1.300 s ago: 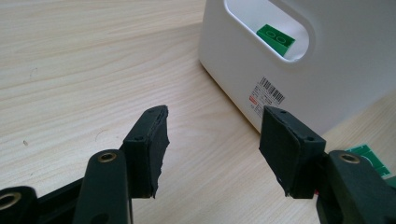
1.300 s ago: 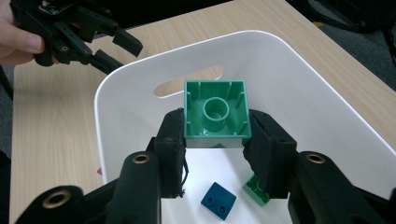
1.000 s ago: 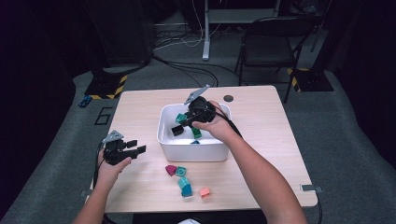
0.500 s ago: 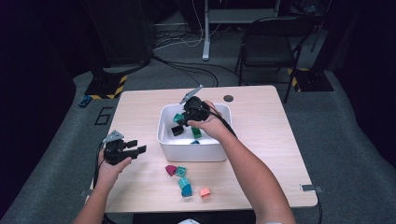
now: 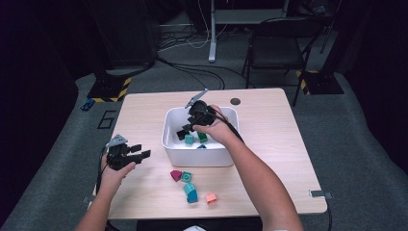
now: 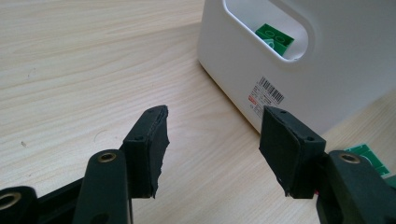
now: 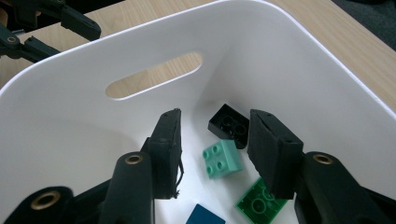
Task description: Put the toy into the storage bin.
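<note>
Wooden table (image 5: 269,159) under a dark room with cables and a chair behind: that is my work surface.

High view. My right gripper (image 5: 185,131) hangs inside the white bin (image 5: 195,155), over blocks lying on its floor. My left gripper (image 5: 135,154) idles well to the bin's left, jaws apart. Loose blocks wait on the table between the bin and me: a dark red block (image 5: 176,175), a teal block (image 5: 186,176), a light blue block (image 5: 191,193), an orange block (image 5: 210,198).

Left gripper view. Jaws parted, nothing between them; bare tabletop below, the bin (image 6: 327,70) ahead to the right, a green brick (image 6: 274,37) seen through its handle slot.

Right gripper view. Jaws spread and empty, above a mint block (image 7: 222,158), with a black block (image 7: 229,123) just beyond, a green plate (image 7: 257,201) under the right jaw, and a blue piece (image 7: 205,217) nearest me.

Status, as I judge it: sorting into the bin is partly done, several blocks in, four left outside.
</note>
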Motion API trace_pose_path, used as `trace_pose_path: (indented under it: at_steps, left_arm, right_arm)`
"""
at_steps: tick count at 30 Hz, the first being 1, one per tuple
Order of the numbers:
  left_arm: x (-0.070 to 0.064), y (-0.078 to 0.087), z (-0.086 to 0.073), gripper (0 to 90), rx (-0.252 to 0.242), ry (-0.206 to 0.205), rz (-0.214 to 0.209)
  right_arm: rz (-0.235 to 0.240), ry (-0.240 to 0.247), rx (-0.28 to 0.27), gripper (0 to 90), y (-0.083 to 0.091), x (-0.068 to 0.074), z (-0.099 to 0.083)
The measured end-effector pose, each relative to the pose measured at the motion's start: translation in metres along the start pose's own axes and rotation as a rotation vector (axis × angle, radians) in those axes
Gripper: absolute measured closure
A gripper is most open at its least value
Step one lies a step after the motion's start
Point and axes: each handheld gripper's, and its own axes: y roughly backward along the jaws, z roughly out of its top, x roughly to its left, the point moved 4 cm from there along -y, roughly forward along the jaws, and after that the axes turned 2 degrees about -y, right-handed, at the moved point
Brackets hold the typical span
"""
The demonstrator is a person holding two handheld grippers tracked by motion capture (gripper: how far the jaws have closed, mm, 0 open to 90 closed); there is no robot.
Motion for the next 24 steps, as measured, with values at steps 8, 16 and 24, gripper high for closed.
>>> trace_pose_path:
  at_steps: [8, 16, 24]
  left_arm:
    - [0.0, -0.001, -0.001, 41.6, 0.008, -0.006, 0.005]
    - [0.0, -0.001, -0.002, 41.6, 0.011, 0.0, 0.009]
    - [-0.001, -0.001, -0.002, 41.6, 0.012, -0.002, 0.01]
  right_arm:
    - [-0.014, 0.007, -0.019, 54.3, 0.027, 0.005, -0.001]
    - [-0.01, 0.034, -0.058, 54.3, 0.063, 0.017, -0.005]
    - [0.014, 0.059, -0.114, 54.3, 0.096, 0.037, -0.012]
